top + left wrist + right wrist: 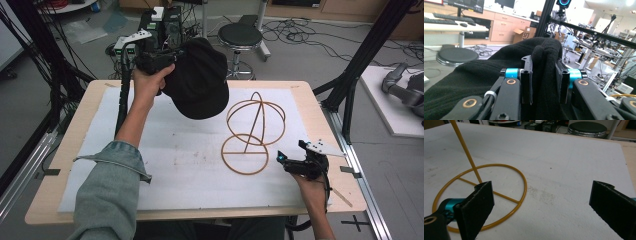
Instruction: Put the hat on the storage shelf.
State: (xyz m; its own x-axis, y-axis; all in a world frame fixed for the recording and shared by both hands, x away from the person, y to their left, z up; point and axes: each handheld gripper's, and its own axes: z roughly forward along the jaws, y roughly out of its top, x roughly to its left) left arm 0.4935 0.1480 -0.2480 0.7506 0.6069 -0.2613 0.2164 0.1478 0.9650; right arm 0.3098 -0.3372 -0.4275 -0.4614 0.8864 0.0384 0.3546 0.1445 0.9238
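A person's left gripper (162, 62) holds a black fabric cap (199, 77) in the air above the far edge of the white foam mat (165, 170), its jaws clamped tight on a thick fold of cloth (544, 72). At four o'clock from the cap stands a golden wire hat stand (252, 132), its domed frame rising on a stem from a flat ring base. The right gripper (292, 160) rests at three o'clock from that base, jaws wide apart and empty. The likely hitch: the limp crown could sag and snag on the dome's wires, tipping the light, unheld stand, or the bunched fold could slip from the pads.
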